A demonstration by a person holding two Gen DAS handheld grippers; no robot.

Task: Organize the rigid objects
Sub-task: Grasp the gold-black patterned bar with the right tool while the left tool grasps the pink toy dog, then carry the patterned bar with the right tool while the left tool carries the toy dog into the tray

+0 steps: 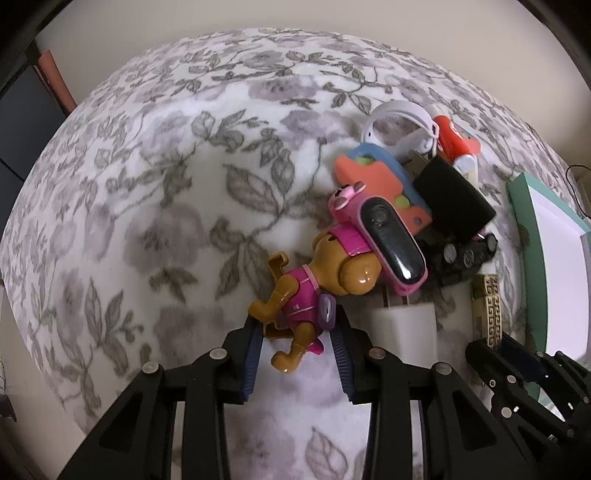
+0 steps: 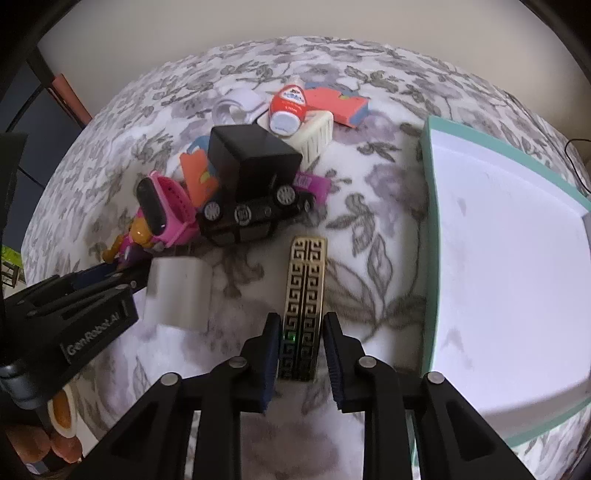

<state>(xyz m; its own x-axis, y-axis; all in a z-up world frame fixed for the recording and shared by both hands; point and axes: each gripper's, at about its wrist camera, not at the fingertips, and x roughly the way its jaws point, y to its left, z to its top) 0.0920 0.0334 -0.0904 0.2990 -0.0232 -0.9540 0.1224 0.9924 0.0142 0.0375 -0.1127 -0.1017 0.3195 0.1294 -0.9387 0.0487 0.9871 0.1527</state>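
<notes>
Setting: I am working in a home, most likely a bedroom or living room. Evidence I see: a soft floral blanket (image 1: 155, 206) as the work surface, a child's dog figure (image 1: 306, 295), a pink kids' watch (image 2: 162, 206), a glue bottle (image 2: 288, 107), and a plain cream wall (image 2: 258, 22) behind.

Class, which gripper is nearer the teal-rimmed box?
Right. The right gripper, shut on the gold patterned bar, sits beside the teal-rimmed box; the left gripper grips the toy dog farther away.
</notes>
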